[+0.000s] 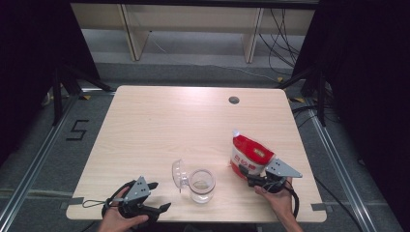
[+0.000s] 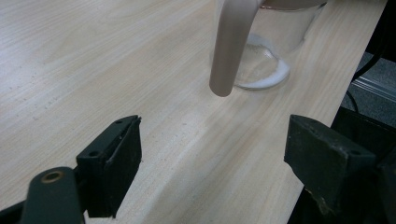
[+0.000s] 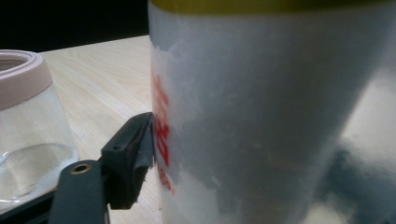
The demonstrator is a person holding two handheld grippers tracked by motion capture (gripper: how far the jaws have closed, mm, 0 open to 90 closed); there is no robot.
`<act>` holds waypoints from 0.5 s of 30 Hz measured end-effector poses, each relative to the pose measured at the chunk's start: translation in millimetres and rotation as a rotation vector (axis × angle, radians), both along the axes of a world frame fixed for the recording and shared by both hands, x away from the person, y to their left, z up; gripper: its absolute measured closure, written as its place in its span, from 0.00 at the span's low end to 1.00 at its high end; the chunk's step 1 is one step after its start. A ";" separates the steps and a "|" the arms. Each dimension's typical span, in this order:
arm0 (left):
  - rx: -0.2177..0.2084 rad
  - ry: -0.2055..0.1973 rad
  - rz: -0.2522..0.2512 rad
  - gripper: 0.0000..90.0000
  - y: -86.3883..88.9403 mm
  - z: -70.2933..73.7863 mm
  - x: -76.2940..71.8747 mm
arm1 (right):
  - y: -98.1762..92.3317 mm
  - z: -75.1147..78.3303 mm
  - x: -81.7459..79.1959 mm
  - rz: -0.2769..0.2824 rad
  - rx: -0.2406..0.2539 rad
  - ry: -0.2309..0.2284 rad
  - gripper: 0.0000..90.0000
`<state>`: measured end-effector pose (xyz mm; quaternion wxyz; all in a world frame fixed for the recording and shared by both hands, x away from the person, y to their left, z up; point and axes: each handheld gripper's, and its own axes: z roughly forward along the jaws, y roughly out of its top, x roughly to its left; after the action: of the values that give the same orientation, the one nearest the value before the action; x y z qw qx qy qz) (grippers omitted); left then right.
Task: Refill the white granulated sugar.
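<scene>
Wooden table (image 1: 159,125), grommet hole (image 1: 234,100) near far edge

Two hand-held black grippers, each topped with a grey plate, seen from above a wooden table

The left gripper (image 1: 157,195), at about 7 o'clock in the high view, has a black body, a grey three-cornered plate dotted with small dark screws, and a thin black cable looping off toward 9 o'clock. The right gripper (image 1: 252,180), at about 5 o'clock, carries the same grey plate, and a thicker black cable curls beside the right hand (image 1: 276,195). No sleeves show on the bare forearms. In the left gripper view its jaws are blocky matt-black pads with small screw holes, one arm bearing a brass-coloured rivet; the right gripper view shows a matching rivet.
</scene>
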<state>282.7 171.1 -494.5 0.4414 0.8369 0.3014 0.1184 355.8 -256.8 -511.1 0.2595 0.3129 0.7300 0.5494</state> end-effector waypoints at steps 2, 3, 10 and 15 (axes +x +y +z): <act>0.000 0.000 0.001 0.21 -0.1 -0.2 0.0 | 0.3 -0.2 0.3 0.005 0.010 0.004 0.34; 0.002 -0.006 -0.003 0.21 0.0 -0.3 0.4 | 2.4 -1.0 -0.6 0.000 0.050 0.008 0.35; -0.007 -0.002 0.006 0.21 -0.9 -1.0 -0.3 | 1.5 -2.1 3.2 0.017 0.036 0.022 0.35; -0.003 -0.001 0.002 0.21 -0.1 -0.2 0.0 | 2.3 -4.4 6.2 0.030 0.052 0.013 0.35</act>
<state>282.7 171.0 -494.7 0.4425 0.8359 0.3023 0.1189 362.0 -254.5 -515.5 0.2384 0.3121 0.7218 0.5699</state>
